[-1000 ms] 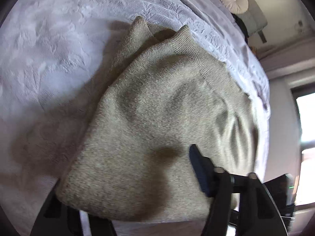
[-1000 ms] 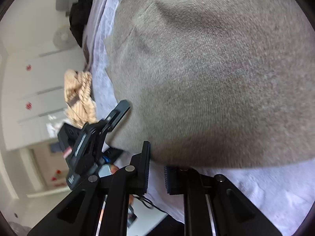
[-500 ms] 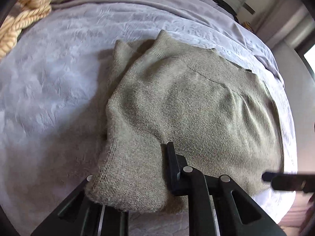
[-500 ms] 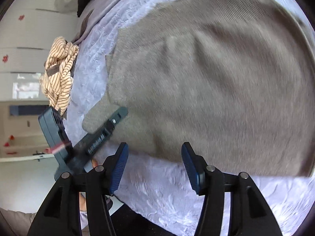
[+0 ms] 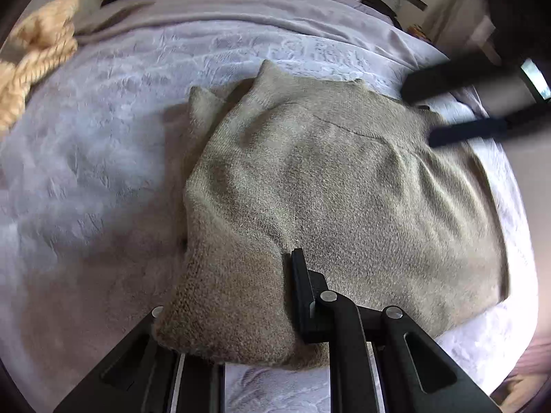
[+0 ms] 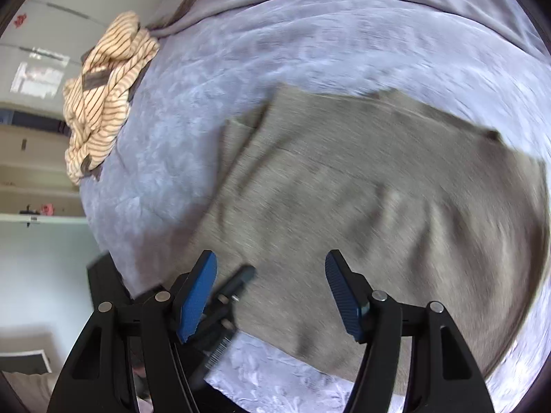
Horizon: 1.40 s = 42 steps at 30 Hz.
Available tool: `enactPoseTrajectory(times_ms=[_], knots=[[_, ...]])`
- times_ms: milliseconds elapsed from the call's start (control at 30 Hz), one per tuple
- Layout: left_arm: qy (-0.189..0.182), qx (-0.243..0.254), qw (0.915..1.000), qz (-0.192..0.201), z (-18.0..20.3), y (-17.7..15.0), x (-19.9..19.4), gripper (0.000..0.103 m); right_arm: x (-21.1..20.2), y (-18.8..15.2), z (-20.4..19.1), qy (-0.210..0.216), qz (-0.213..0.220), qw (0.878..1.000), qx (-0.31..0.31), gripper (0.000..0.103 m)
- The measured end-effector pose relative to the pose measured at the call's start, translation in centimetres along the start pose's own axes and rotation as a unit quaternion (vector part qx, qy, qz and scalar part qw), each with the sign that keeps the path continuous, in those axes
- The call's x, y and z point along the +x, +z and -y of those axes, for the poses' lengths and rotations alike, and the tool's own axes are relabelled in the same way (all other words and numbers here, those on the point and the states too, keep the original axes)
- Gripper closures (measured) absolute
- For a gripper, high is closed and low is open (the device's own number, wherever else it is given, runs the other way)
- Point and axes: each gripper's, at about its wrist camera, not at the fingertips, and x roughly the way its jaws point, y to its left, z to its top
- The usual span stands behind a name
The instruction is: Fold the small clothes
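Okay: left tool (image 5: 241, 309) pinches the sweater (image 5: 344, 199) corner; right tool (image 6: 272, 289) hangs wide open, empty. Grab the hem just ahead of it, then fold both corners evenly.

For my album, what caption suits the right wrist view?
Open right gripper hovers above an olive knit sweater on a lavender bedspread.

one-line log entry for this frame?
left claw: shut on sweater corner | right claw: open, above sweater | sweater: folded on bedspread

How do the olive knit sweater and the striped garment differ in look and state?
The olive knit sweater is plain and lies spread flat mid-bed; the striped garment is cream with dark stripes, bunched in a heap at the bed's edge. The left gripper has sweater between its fingers; nothing touches the striped garment. Both rest on the lavender bedspread.
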Motion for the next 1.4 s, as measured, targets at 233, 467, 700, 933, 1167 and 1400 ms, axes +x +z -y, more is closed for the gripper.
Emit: enactPoseTrajectory(times_ms=[233, 467, 700, 933, 1167, 1400], knots=[[0.044, 0.100, 0.9936, 0.028, 2.3, -1.2, -0.7, 0.085, 3.5, 4.8, -3.9, -0.005, -0.086, 0.996, -0.028, 0.018], [0.068, 0.153, 0.9849, 0.043, 3.5, -2.2, -0.8, 0.085, 9.9, 7.3, -6.9, -0.066, -0.189, 0.979, -0.042, 0.018], [0.078, 0.182, 0.9787, 0.056, 3.6, -2.8, -0.8, 0.085, 15.5, 6.6, -10.5, -0.155, -0.278, 0.940, -0.120, 0.018], [0.085, 0.193, 0.9758, 0.058, 3.8, -3.0, -0.9, 0.085, 18.9, 4.7, -12.1, -0.221, -0.305, 0.910, -0.173, 0.026], [0.026, 0.129, 0.9888, 0.070, 2.4, -2.0, -3.0, 0.092, 13.4, 4.7, -10.4, -0.156, -0.223, 0.949, -0.162, 0.090], [-0.027, 0.121, 0.9863, 0.109, 4.4, -0.2, -7.2, 0.093, 4.0, 2.7, -5.6, -0.004, -0.099, 0.992, -0.081, 0.090]])
